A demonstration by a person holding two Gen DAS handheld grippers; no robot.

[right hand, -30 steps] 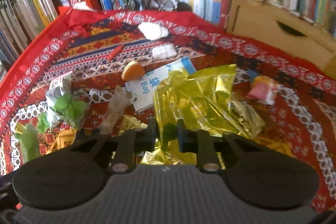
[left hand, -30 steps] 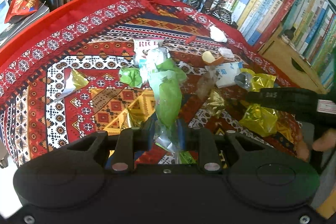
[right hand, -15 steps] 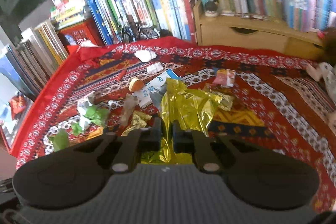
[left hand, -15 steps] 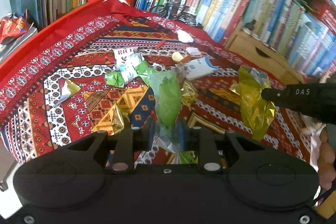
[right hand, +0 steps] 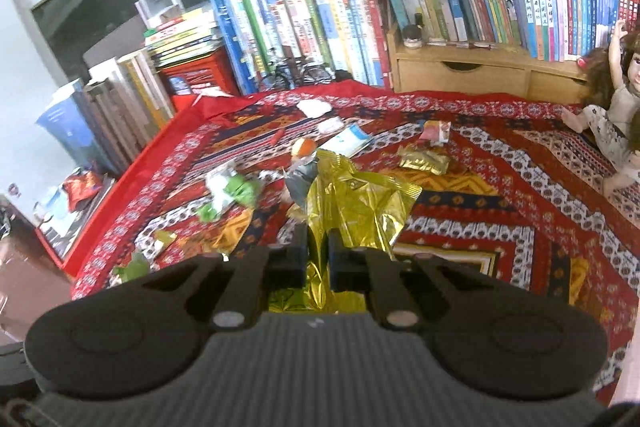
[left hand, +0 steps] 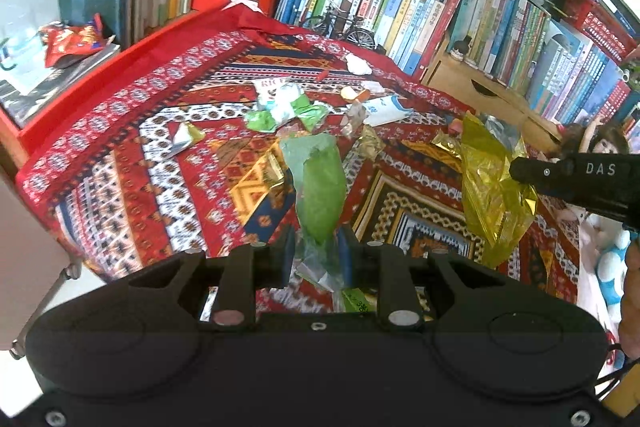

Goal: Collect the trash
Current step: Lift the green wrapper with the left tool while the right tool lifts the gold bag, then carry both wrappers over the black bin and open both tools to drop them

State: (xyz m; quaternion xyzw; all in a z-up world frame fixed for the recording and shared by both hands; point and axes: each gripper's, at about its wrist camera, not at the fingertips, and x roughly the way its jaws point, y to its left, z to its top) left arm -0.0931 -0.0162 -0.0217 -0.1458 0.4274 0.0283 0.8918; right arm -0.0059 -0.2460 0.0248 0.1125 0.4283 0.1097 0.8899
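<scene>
Left wrist view: the left gripper (left hand: 316, 255) pinches a crumpled green plastic wrapper (left hand: 320, 187), its long axis running toward twelve o'clock, above the red patterned cloth (left hand: 120, 155).

Right wrist view: the right gripper (right hand: 317, 253) is clamped on a crinkled gold foil bag (right hand: 356, 207) fanning toward one o'clock; loose wrappers lie at eleven.

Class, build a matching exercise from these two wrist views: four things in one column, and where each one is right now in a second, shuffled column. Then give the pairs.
Things:
1. green wrapper
2. gold wrapper
3. toy bicycle
4. doll

Places:
A. at the cloth's far edge, before the books
B. clamped in the right tool
C. at the cloth's right edge
D. clamped in the left tool

Pairs: 1-D, 2-B, 3-A, 4-C
</scene>
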